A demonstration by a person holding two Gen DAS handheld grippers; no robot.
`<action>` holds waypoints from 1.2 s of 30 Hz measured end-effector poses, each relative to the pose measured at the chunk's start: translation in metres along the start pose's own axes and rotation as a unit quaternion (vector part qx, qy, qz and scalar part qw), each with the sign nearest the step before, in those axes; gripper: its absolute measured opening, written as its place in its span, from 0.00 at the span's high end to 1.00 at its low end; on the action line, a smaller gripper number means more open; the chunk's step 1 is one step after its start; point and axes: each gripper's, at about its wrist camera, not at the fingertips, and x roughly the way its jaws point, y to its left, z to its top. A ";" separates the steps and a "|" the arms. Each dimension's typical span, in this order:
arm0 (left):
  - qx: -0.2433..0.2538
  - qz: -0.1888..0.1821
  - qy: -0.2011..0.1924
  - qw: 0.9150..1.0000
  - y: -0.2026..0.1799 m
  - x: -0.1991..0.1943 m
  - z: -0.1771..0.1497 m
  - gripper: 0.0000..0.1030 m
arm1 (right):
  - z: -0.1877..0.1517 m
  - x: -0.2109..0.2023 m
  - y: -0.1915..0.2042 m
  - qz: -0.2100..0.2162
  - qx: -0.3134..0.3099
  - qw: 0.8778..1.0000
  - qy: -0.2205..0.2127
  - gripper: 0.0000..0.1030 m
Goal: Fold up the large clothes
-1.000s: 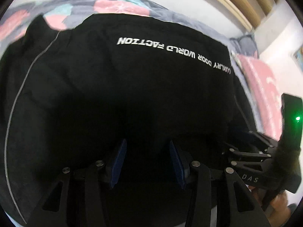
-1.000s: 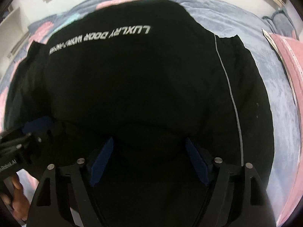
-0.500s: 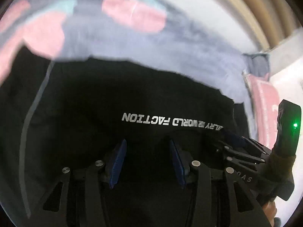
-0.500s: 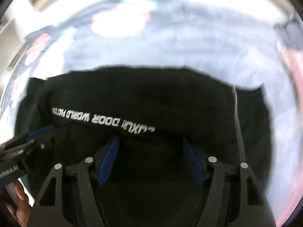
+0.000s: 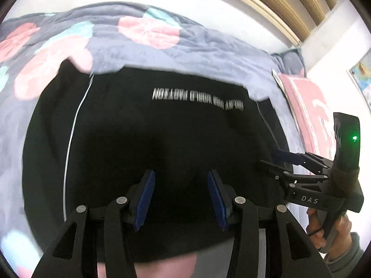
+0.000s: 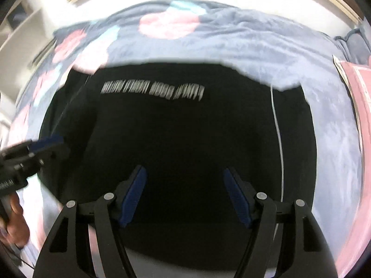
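A large black garment (image 5: 162, 143) with white lettering and a thin white side stripe lies folded on the bed; it also shows in the right wrist view (image 6: 185, 134). My left gripper (image 5: 180, 199) is open with blue pads, hovering over the garment's near edge, holding nothing. My right gripper (image 6: 185, 197) is open wide over the near edge too, and empty. The right gripper appears at the right of the left wrist view (image 5: 289, 162); the left gripper shows at the left of the right wrist view (image 6: 34, 150).
The garment rests on a grey-blue bedspread (image 5: 208, 46) with pink and teal round prints. A pink pillow (image 5: 308, 111) lies at the right, near a white wall. Wooden slats (image 5: 278, 4) run behind the bed.
Both grippers have drawn back from the garment. The lettering, close to the fingers half a second ago, now lies farther off, and the near edge and bedspread show below the fingers.
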 end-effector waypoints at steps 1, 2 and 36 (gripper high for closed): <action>0.000 0.008 0.005 1.000 0.001 0.000 -0.009 0.53 | -0.011 0.007 0.007 -0.005 -0.004 1.000 0.013 0.29; -0.003 0.019 0.018 1.000 0.003 0.009 -0.018 0.53 | -0.019 0.015 0.006 -0.012 -0.007 1.000 0.025 0.29; -0.208 -0.008 -0.010 0.978 0.191 -0.038 0.006 0.52 | -0.051 -0.053 -0.182 -0.038 0.191 0.981 -0.010 0.24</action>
